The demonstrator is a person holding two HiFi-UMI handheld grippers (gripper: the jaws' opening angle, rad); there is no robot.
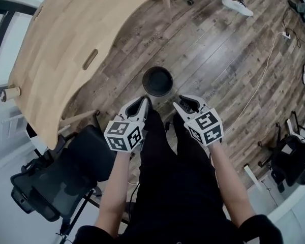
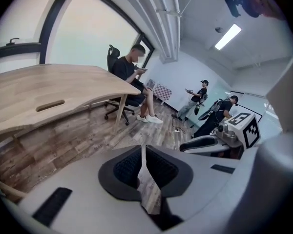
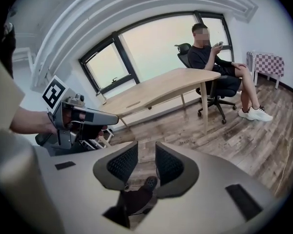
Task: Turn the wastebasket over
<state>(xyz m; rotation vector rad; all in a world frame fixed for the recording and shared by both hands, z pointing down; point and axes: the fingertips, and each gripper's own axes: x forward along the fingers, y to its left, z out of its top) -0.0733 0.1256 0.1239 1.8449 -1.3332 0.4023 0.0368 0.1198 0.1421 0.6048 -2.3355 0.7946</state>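
Observation:
The wastebasket (image 1: 157,81) is a round black bin standing on the wooden floor, seen from above just ahead of both grippers. My left gripper (image 1: 145,103) hovers near its lower left rim, apart from it, jaws shut with nothing between them (image 2: 142,167). My right gripper (image 1: 179,102) hangs near its lower right rim, also apart. Its pads stand a small gap apart (image 3: 146,162) with only floor showing between them. Each gripper shows in the other's view: the right gripper (image 2: 219,141), the left gripper (image 3: 75,118). Neither gripper view shows the bin.
A curved wooden desk (image 1: 66,50) fills the upper left. A black office chair (image 1: 56,182) stands at lower left, another chair (image 1: 295,161) at right. A white cable (image 1: 264,70) runs across the floor. A seated person (image 3: 212,65) is by the desk; two people (image 2: 210,108) stand farther off.

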